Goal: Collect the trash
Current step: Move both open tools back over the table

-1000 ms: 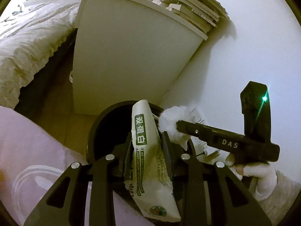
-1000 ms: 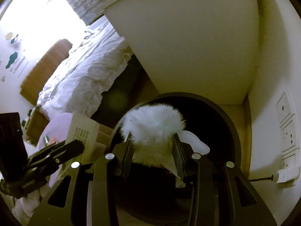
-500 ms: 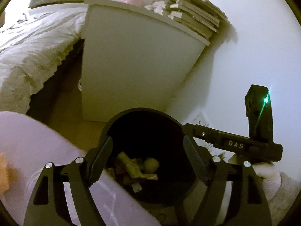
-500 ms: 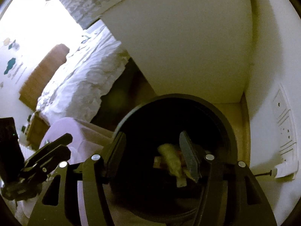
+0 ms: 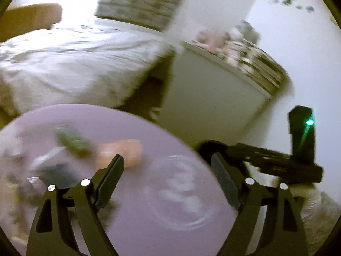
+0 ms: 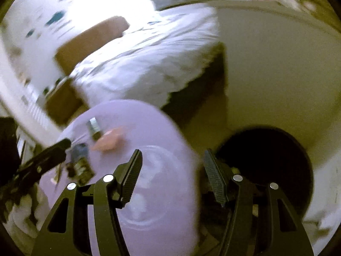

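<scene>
my left tongs (image 5: pixel 166 181) hang empty over the purple worktop (image 5: pixel 132 230), jaws opening. scraps are left there: a green wrapper (image 5: pixel 72 141), a pink piece (image 5: pixel 121 152). my right tongs (image 6: pixel 171 176) stand apart, empty too. the black bin (image 6: pixel 277 160) sits right of the worktop.

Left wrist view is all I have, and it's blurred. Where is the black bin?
Observer: In the right wrist view the black bin stands on the floor just right of the purple table, by the white cabinet.
Operator: Is the right gripper carrying anything?
Observer: No. The right gripper is open, with nothing between its fingers.
Operator: Any trash on the table?
Observer: A small silvery box lies toward its far side; too blurred to identify.
</scene>
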`<state>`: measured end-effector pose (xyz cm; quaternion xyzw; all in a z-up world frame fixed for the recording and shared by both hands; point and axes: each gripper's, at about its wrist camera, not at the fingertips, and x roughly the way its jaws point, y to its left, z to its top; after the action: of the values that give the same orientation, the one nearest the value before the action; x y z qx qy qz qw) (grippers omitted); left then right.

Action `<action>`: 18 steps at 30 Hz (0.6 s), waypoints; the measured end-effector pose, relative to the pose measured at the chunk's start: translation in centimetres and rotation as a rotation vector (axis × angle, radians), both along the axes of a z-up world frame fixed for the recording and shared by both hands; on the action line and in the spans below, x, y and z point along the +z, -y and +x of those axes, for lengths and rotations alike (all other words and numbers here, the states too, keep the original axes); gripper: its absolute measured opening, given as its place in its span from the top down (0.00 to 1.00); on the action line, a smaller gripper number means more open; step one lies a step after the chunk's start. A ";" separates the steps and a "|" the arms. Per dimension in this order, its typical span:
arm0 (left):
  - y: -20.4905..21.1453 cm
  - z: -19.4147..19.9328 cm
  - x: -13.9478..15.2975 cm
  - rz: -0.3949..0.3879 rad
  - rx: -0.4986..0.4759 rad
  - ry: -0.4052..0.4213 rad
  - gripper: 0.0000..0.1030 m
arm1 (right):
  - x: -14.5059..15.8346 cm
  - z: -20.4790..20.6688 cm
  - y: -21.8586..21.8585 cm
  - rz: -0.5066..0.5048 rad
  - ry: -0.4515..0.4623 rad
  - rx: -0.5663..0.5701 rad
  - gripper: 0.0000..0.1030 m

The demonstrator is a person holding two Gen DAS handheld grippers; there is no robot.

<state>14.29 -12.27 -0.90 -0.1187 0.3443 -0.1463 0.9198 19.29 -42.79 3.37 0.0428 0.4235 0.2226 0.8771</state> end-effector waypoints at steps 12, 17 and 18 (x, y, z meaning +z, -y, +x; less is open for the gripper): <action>-15.0 -3.7 -4.4 0.205 0.290 -0.128 0.20 | 0.7 3.9 -19.5 -0.084 0.017 0.322 0.42; -15.3 -3.1 -6.6 0.265 0.254 -0.195 0.38 | -2.3 7.2 -24.9 -0.167 -0.005 0.353 0.42; -15.0 -3.1 -6.9 0.269 0.247 -0.203 0.41 | -3.0 7.8 -25.8 -0.191 -0.008 0.354 0.45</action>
<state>11.20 2.72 -7.77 -0.0503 0.4347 0.0279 0.8988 27.14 -16.97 0.36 -0.1150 0.4469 0.3318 0.8228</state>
